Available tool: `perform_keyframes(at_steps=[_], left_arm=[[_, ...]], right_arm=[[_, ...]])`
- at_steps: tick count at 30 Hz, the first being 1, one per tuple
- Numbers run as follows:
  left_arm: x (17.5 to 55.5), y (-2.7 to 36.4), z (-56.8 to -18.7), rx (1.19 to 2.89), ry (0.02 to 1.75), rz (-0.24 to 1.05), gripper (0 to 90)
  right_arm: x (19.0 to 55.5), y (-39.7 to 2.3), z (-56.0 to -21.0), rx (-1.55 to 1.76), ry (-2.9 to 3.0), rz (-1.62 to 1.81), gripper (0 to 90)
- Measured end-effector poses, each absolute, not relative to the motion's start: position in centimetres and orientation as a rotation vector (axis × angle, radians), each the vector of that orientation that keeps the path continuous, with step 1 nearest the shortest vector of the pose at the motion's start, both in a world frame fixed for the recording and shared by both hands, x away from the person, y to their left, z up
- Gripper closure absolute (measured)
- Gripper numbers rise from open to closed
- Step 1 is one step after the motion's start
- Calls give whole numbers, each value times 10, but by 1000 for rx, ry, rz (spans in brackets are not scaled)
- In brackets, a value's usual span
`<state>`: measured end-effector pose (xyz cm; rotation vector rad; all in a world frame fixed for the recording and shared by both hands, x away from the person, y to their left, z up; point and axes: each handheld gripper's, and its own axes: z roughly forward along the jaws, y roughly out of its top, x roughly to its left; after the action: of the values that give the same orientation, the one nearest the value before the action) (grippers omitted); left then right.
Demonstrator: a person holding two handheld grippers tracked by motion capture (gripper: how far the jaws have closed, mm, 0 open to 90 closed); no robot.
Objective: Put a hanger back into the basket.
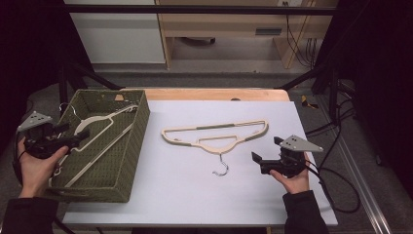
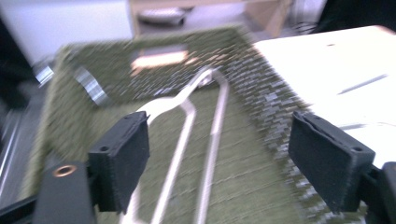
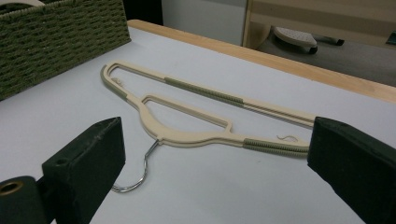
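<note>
Left gripper (image 2: 219,163) wide open; basket (image 2: 261,88) & hanger (image 2: 187,116) blurred.

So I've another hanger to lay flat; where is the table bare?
Bare white table lies nearer the person than the cream hanger, between the green basket and the right gripper. The basket itself is crowded: a hanger fills it, with the left gripper there.

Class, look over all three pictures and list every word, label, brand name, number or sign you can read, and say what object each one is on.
None: no readable text stands anywhere.
The cream plastic hanger with a metal hook on the white table top is unmarked.
The green woven basket carries no label.
A small grey plate on the wooden furniture behind is too small to read.
</note>
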<state>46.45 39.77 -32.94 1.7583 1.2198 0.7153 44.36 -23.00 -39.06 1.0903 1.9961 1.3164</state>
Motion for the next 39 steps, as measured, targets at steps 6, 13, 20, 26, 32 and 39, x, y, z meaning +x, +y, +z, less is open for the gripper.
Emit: perform_keyframes(at_steps=[6, 13, 20, 26, 32, 39], left_arm=[[448, 347, -311, 1754, 1029, 722, 124], [433, 288, -307, 1763, 854, 682, 96], [429, 241, -327, 1782, 780, 609, 95], [431, 217, -348, 1796, 766, 552, 98], [433, 204, -364, 1831, 766, 518, 97], [432, 200, -371, 1834, 749, 500, 104]], right_arm=[[444, -226, -391, 1082, 2010, 1313, 54], [444, -217, -391, 1074, 2021, 1327, 67], [448, -202, -395, 1056, 2061, 1330, 69], [455, -188, -404, 1081, 2088, 1353, 74], [463, -178, -416, 1124, 2114, 1332, 80], [474, -161, -433, 1143, 2163, 1255, 143]])
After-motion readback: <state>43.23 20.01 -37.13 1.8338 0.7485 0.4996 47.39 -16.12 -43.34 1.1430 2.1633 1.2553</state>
